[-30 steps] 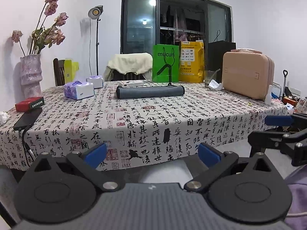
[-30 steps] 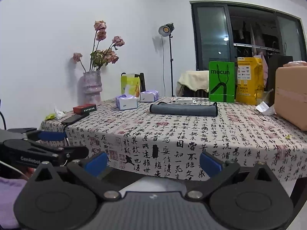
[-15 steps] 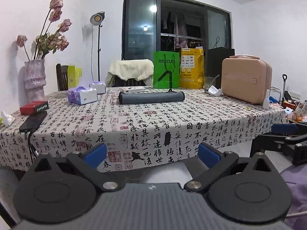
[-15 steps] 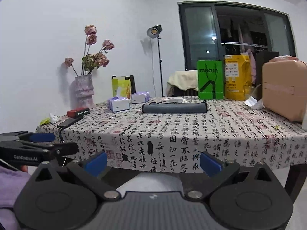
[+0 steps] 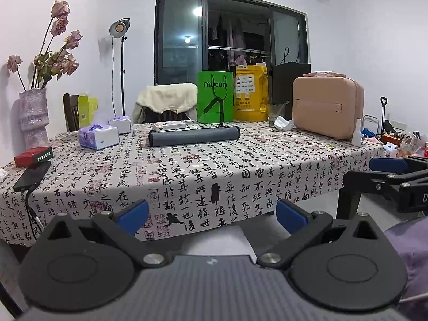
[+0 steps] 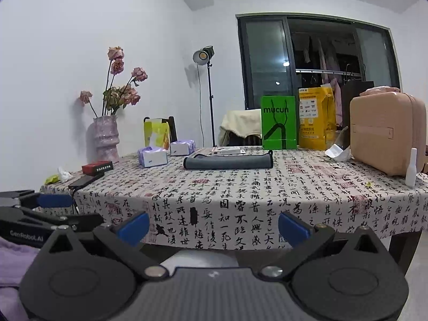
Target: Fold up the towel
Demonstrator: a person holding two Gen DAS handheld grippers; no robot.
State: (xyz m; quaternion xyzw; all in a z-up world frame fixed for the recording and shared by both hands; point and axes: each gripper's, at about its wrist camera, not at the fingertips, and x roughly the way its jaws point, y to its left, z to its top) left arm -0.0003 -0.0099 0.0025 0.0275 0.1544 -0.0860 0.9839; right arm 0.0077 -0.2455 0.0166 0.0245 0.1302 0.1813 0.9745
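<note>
A dark grey folded towel [image 5: 194,136] lies as a long roll-like strip across the far middle of the table [image 5: 214,165]; it also shows in the right wrist view [image 6: 228,162]. My left gripper [image 5: 212,212] is open and empty, held in front of and below the table's near edge. My right gripper [image 6: 214,227] is open and empty too, at the same height beside it. Each gripper shows at the other view's edge: the right one in the left wrist view [image 5: 388,172], the left one in the right wrist view [image 6: 50,208].
On the table stand a vase of dried flowers [image 5: 33,117], tissue packs [image 5: 99,136], a red box [image 5: 33,156], a phone [image 5: 32,176], green [image 5: 215,100] and yellow [image 5: 251,96] bags, a pink case [image 5: 327,107] and a small white bottle [image 5: 357,133]. Purple cloth [image 6: 13,262] lies low by the grippers.
Both grippers have sunk and pulled back a little from the table, so the tabletop is seen at a flatter angle. Both stay open and empty.
</note>
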